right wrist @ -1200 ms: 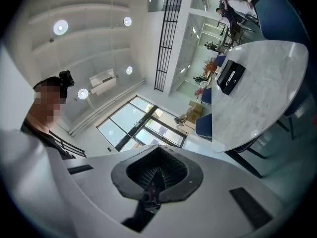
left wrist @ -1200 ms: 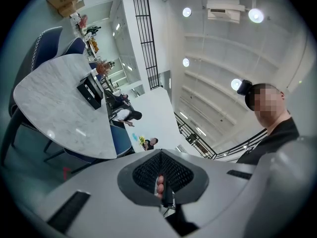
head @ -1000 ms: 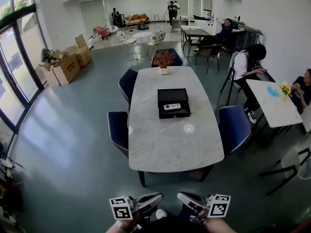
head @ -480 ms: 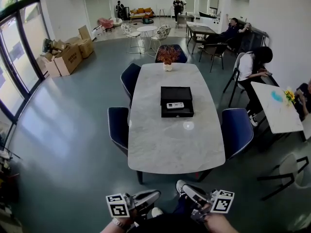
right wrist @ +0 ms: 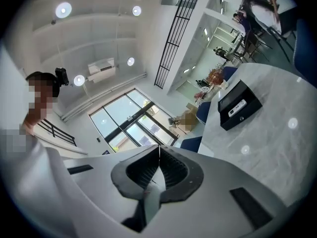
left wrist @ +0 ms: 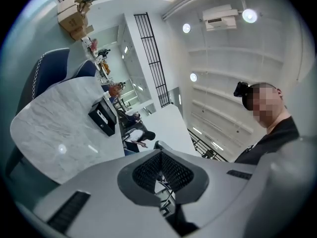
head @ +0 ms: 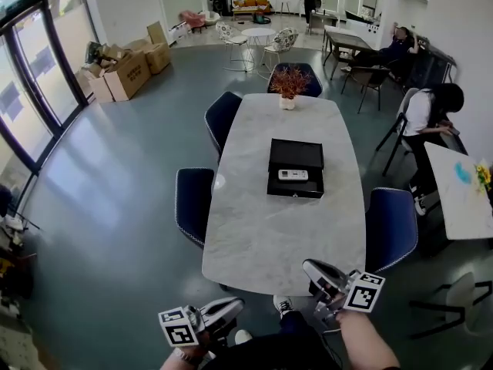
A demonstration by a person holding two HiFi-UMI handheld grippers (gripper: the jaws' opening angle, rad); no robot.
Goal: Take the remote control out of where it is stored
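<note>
A white remote control (head: 293, 175) lies in an open black box (head: 296, 183) in the middle of the long marble table (head: 262, 237). The box (right wrist: 239, 104) also shows in the right gripper view with the remote (right wrist: 237, 106) inside it, and as a small black box (left wrist: 103, 117) in the left gripper view. My left gripper (head: 235, 306) hangs low near the person's body, short of the table's near end, jaws shut on nothing. My right gripper (head: 310, 266) is raised at the table's near edge, also shut and empty. Both are far from the box.
Dark blue chairs (head: 194, 202) stand along the table's left side and one (head: 393, 220) on its right. A potted plant (head: 289, 88) sits at the far end. A seated person (head: 428, 116) is at a side table to the right. Cardboard boxes (head: 125, 70) lie at the far left.
The head view has moved closer to the table and swung left. My right gripper has risen to the table's near edge; the left has stayed low.
</note>
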